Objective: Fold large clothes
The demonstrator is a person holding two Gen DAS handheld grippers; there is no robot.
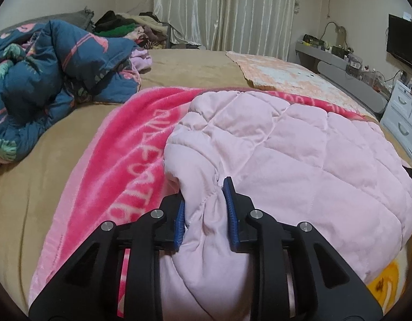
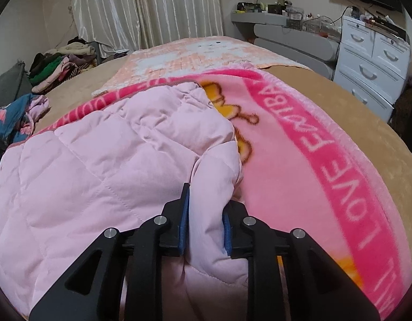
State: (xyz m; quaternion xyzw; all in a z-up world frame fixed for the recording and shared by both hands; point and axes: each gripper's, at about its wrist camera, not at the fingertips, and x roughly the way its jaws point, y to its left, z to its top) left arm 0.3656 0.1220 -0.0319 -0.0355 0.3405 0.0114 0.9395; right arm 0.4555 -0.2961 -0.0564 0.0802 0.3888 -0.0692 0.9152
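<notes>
Both hand-held grippers, left [image 1: 204, 210] and right [image 2: 207, 218], pinch bunched edges of the pink quilted coat [image 1: 299, 155], which spreads ahead of them over a fleece blanket [image 2: 299, 165] on the bed [image 1: 45, 165]. Puffy, soft and probably light, it likely slumps; seams or hem corners seem the surest holds.

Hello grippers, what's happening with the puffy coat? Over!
Left gripper and right gripper pinching pale pink quilted coat. Coat on pink fleece blanket. Nothing in the way.

Bare tan bed [image 1: 200, 67] open ahead; crumpled blue quilt [image 1: 45, 80] blocks left; white drawers [image 2: 371, 61] crowd right.
</notes>
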